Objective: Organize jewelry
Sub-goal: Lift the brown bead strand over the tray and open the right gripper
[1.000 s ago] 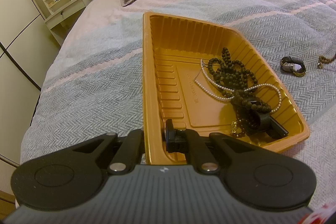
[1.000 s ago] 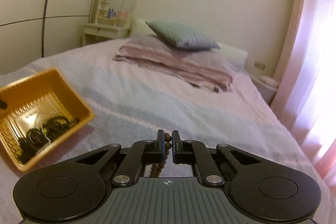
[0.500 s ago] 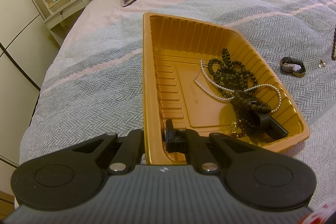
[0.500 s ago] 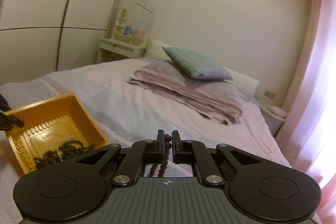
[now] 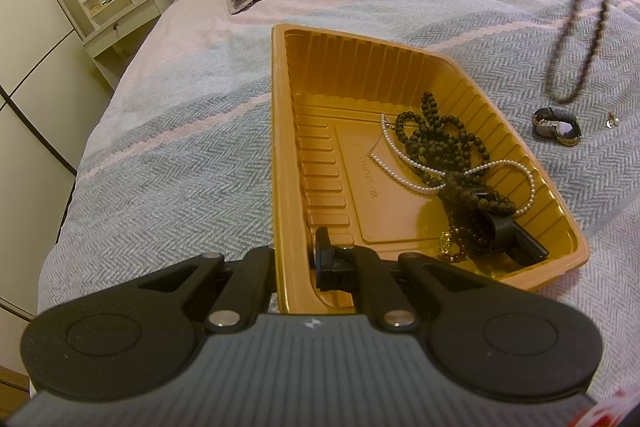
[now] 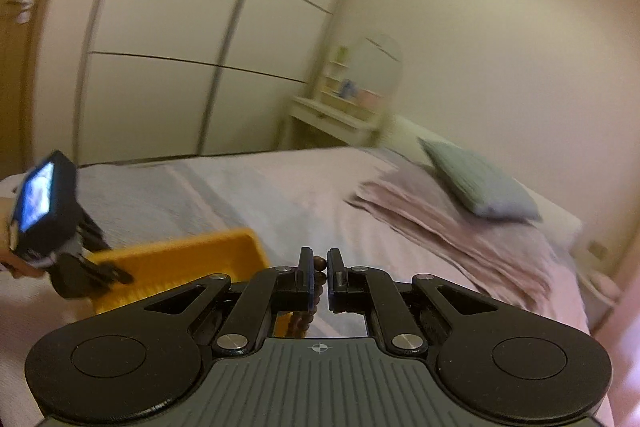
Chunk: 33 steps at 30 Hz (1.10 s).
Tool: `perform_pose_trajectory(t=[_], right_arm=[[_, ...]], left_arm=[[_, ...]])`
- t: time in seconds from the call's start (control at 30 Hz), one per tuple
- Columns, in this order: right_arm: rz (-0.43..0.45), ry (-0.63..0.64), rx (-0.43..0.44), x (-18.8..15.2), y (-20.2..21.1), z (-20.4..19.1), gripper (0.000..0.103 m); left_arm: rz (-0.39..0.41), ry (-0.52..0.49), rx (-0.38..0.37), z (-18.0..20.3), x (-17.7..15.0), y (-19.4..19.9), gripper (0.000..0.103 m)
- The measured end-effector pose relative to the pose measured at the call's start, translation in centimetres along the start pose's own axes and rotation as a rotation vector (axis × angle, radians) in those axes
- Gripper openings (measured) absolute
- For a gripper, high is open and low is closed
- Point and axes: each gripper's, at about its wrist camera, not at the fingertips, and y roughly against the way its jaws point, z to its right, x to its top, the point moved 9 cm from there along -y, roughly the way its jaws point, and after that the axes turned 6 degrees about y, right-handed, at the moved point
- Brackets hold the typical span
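My left gripper [image 5: 296, 259] was clamped on the near rim of the gold tray [image 5: 280, 131], lower centre of the left wrist frame, one finger outside the wall and one inside; dark bead strands [image 5: 436, 143] and a pearl necklace [image 5: 404, 179] lay tangled in the tray's right half. My right gripper [image 6: 319, 273] was pinched on a brown bead necklace [image 5: 576, 27], which dangled as a loop at upper right above the bedspread [image 5: 180, 147]. A watch [image 5: 557, 127] and a small earring [image 5: 612, 121] sat on the bedspread right of the tray, apart from it
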Motion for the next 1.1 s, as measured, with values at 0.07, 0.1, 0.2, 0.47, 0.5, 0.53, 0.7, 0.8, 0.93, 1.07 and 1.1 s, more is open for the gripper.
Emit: perform_pose_trajectory(t=[0.07, 0.1, 0.2, 0.47, 0.5, 0.53, 0.7, 0.8, 0.93, 1.07, 1.1], right_arm=[[0.017, 0.027, 0.041, 1.1, -1.5, -1.3, 0.006], [0.019, 0.039, 0.057, 1.5, -2.3, -1.9, 0.006], [0.012, 0.064, 0.104, 2.1, -4.8, -3.7, 0.006], [-0.032, 0.039, 0.21, 1.7, -9.6, -7.5, 0.006], [-0.039, 0.036, 0.217, 1.5, -10.1, -7.9, 0.006], [-0.046, 0.032, 0.227, 1.4, -10.4, -8.3, 0.006], [-0.07, 0.02, 0.252, 0.7, -11.3, -8.9, 0.006], [-0.079, 0.013, 0.259, 0.6, -11.6, -9.0, 0.006], [-0.095, 0.003, 0.274, 0.3, -12.0, -9.0, 0.006], [-0.106, -0.002, 0.274, -0.1, -12.2, -9.0, 0.006], [-0.107, -0.004, 0.274, -0.1, -12.3, -9.0, 0.006]], left_arm=[[0.0, 0.001, -0.001, 0.0, 0.0, -0.1, 0.003], [0.0, 0.002, -0.002, -0.1, 0.0, 0.0, 0.004], [-0.001, 0.005, -0.006, -0.2, -0.1, -0.1, 0.004], [0.001, 0.008, -0.012, -0.4, -0.2, -0.1, 0.004], [0.001, 0.009, -0.013, -0.4, -0.2, -0.1, 0.004], [0.001, 0.01, -0.014, -0.5, -0.2, -0.1, 0.004], [0.0, 0.012, -0.015, -0.5, -0.2, -0.2, 0.004], [0.001, 0.011, -0.015, -0.5, -0.2, -0.2, 0.003], [0.001, 0.011, -0.015, -0.4, -0.2, -0.2, 0.004], [0.0, 0.012, -0.016, -0.5, -0.2, -0.2, 0.004], [0.0, 0.012, -0.016, -0.4, -0.2, -0.2, 0.004]])
